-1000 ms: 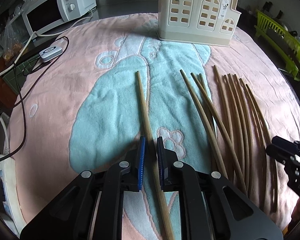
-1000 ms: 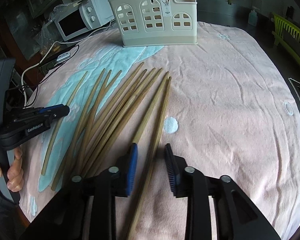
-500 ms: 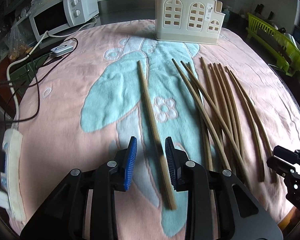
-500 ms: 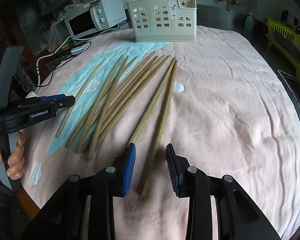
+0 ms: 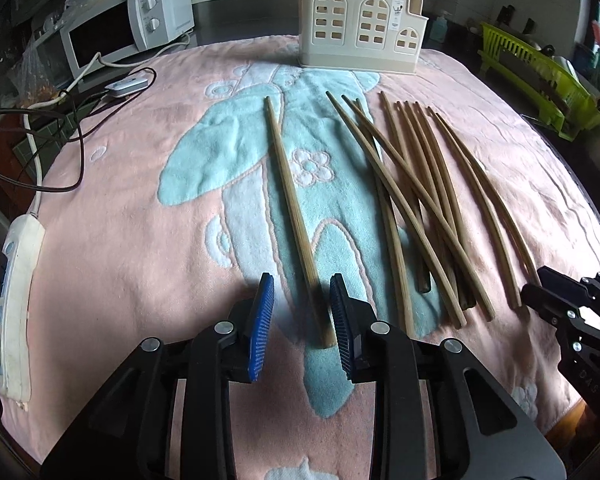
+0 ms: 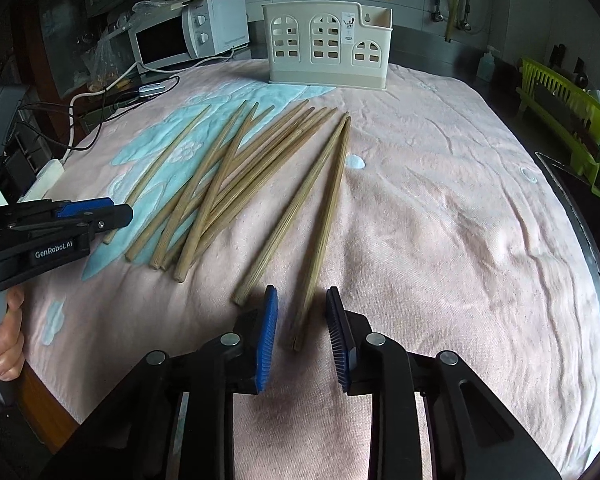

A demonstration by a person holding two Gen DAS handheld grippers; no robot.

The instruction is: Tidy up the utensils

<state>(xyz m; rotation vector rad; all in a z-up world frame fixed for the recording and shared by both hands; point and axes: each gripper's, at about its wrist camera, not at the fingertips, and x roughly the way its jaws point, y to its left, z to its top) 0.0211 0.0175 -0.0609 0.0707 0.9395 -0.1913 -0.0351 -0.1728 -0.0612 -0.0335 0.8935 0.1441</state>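
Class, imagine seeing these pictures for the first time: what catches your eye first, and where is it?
A fan of wooden chopsticks sprawls across the pink towel. Beyond them stands a cream utensil holder with arched window cut-outs. Nearest, each gripper's blue-padded jaws gape around one stick's end: left gripper, right gripper.

Bare towel (image 6: 440,220) lies right of the chopsticks (image 6: 236,176); the holder (image 6: 328,46) blocks the far edge, cables (image 5: 76,136) crowd the left.
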